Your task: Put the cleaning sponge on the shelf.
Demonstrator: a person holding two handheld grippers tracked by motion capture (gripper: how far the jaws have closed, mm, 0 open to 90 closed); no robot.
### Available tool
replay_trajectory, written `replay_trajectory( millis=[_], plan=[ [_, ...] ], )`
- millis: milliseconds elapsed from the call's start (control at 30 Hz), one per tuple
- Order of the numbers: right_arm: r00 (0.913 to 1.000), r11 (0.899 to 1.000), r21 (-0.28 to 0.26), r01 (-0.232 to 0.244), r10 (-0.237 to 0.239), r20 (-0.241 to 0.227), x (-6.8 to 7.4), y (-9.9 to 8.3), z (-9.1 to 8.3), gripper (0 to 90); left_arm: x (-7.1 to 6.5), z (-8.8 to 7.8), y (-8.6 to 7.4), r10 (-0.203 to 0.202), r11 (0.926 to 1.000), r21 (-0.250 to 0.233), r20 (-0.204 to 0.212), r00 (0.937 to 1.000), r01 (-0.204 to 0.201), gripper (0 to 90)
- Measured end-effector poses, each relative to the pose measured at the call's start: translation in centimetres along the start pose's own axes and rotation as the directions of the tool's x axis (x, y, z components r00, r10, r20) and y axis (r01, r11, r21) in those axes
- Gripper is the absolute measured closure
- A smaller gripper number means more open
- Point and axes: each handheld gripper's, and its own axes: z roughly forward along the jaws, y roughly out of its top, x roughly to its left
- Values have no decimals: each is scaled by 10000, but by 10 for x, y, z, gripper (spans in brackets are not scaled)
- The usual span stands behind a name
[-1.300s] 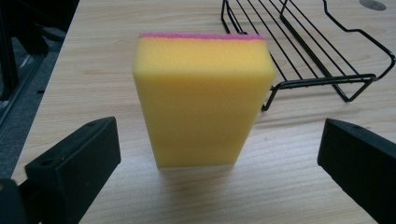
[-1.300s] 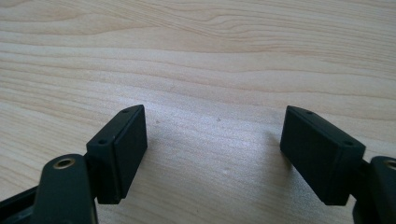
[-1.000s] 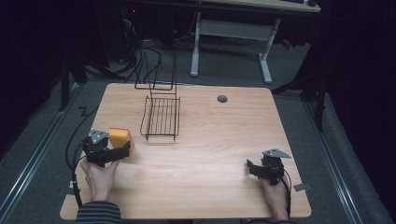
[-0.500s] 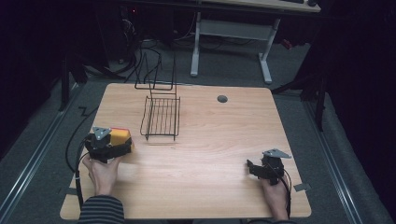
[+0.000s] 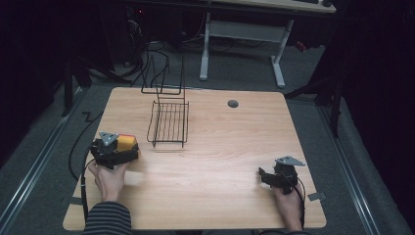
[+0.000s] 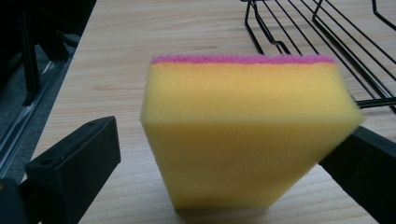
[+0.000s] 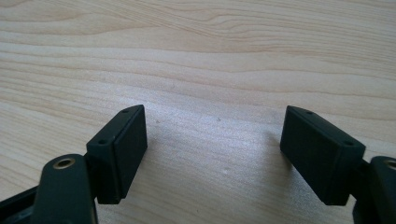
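Wire rack (image 5: 169, 123); grommet (image 5: 233, 104); table (image 5: 225, 147)

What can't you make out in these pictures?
- Sponge: its underside is hidden by its own body in the left gripper view; the left tongs cover part of it in the high view.
- Rack: cut off by the top and right edges there.
- Room behind the table: too dark.
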Motion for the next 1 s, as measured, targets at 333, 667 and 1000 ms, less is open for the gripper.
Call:
replay_trajectory(
  millis=[333, 667, 1000],
  plan=[
    [10000, 10000, 12, -8, 8, -1, 0, 0, 0, 232, 0, 6, -1, 28, 10000, 20, -13, 10000, -28, 0],
    [10000, 10000, 14, -10, 10, 6, 0, 0, 0, 232, -1, 11, -2, 108, 9999, 59, -71, 9999, -107, 6],
    [10000, 10000, 2, -4, 4, 1, 0, 0, 0, 232, 0, 13, -3, 83, 9999, 137, 241, 9997, -86, 139]
  ],
)
